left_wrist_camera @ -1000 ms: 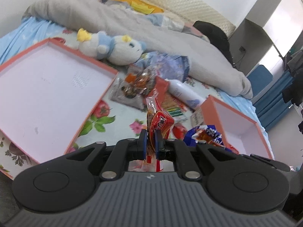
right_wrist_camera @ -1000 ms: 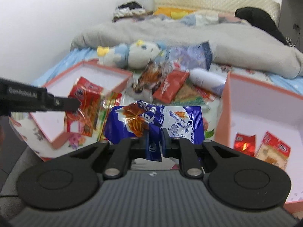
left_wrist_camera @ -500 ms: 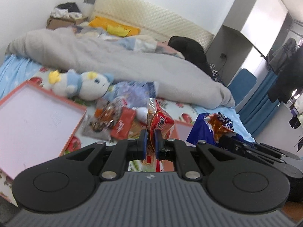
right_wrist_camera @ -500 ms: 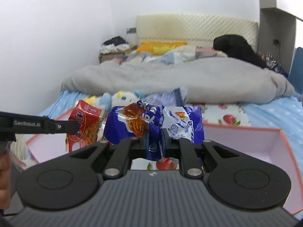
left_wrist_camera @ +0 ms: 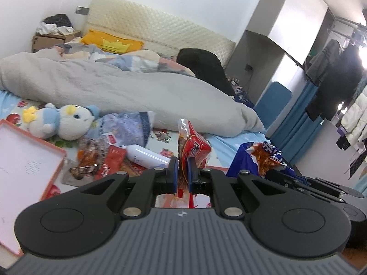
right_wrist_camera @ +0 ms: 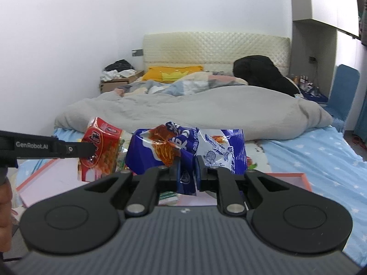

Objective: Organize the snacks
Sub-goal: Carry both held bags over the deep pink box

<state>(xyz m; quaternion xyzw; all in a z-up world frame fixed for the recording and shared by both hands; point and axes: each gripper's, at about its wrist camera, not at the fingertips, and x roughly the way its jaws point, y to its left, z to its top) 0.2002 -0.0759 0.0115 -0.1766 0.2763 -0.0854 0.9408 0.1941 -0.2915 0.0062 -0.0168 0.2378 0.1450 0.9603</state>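
Snacks were split between the bed and the two grippers. The left gripper [left_wrist_camera: 182,171] had its fingers [left_wrist_camera: 173,171] pinched nearly together on a red snack packet [left_wrist_camera: 193,147], which stood upright above them, lifted clear of the bed. The right gripper [right_wrist_camera: 187,171] had its fingers [right_wrist_camera: 178,174] closed on the lower edge of a blue-and-white snack bag [right_wrist_camera: 206,146], also held up in the air; in the left wrist view that bag showed just to the right of the red packet. More loose snack packets [left_wrist_camera: 98,160] lay in a heap on the floral bedsheet [left_wrist_camera: 160,143], with a white bottle [left_wrist_camera: 146,155] on its side touching the heap. A pink box with an orange rim [left_wrist_camera: 25,160] lay open to the left of the heap, and a second one [right_wrist_camera: 291,181] showed below the blue bag. A plush toy [left_wrist_camera: 64,123] rested near the grey duvet [left_wrist_camera: 137,91]
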